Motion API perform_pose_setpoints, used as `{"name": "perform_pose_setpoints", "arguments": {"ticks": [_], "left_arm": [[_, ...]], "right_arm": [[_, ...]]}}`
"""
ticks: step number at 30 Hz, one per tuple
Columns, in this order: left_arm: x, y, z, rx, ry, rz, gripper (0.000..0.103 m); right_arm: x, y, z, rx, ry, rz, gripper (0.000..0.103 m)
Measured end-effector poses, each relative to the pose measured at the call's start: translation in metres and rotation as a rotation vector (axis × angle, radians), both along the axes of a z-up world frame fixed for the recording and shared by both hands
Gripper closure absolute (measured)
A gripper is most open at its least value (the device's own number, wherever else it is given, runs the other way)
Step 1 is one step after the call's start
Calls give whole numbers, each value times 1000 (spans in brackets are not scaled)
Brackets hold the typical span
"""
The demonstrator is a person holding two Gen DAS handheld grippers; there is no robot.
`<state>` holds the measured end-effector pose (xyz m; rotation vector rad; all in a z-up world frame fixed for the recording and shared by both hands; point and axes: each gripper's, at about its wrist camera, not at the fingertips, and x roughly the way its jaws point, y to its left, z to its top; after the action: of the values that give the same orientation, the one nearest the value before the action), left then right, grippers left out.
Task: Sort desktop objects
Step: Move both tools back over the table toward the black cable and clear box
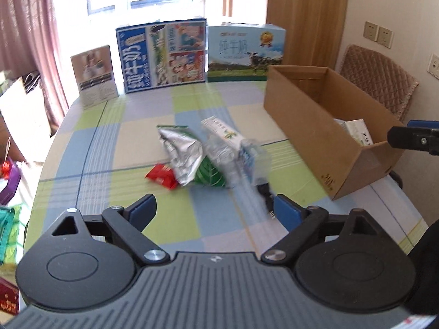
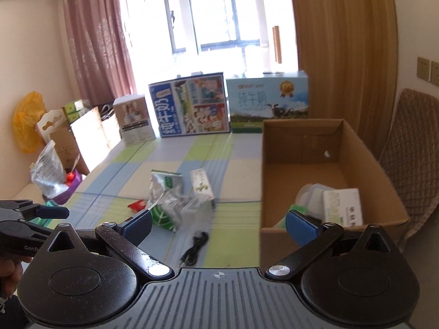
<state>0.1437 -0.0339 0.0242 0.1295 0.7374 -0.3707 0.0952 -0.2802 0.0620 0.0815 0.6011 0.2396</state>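
A pile of objects lies mid-table: a silver and green snack bag (image 1: 182, 153) (image 2: 164, 192), a red packet (image 1: 162, 176) (image 2: 137, 205), a white and green carton (image 1: 222, 131) (image 2: 201, 186), a clear plastic bottle (image 1: 241, 161) and a black cable (image 2: 196, 246). A cardboard box (image 1: 301, 126) (image 2: 277, 164) on the right holds a white box (image 2: 343, 205) and a clear container (image 2: 310, 194). My left gripper (image 1: 216, 211) is open and empty, just short of the pile. My right gripper (image 2: 219, 223) is open and empty, near the cardboard box's front corner.
Two milk cartons (image 1: 164, 54) (image 1: 244, 52) and a small display box (image 1: 94, 75) stand along the far table edge. A padded chair (image 1: 378, 76) stands behind the cardboard box. Bags and boxes crowd the floor at left (image 2: 49, 175). The tablecloth (image 1: 137, 137) is checked.
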Motion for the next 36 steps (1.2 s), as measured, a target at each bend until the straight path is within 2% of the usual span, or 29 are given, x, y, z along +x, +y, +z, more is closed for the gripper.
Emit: {"name": "perform_pose_setpoints", "arguments": {"ticks": [9,22,28,32,36], "left_arm": [[6,26,-21,-10,39,40,11],[52,33,-61,-11,82,53,11],[71,35,-70,-23,88,54,11],[80,39,-81,-32,115,66,11],[81,34,-87,14,108,55,11]], "right_arm": [[6,36,-34,-22,67,66,2],[45,58,-82,-72,148,114,4],[67,66,-104,-94,190,133,16],[87,66,-121,-87,237,125,27],[105,62,-136,-62,291,104,39]]}}
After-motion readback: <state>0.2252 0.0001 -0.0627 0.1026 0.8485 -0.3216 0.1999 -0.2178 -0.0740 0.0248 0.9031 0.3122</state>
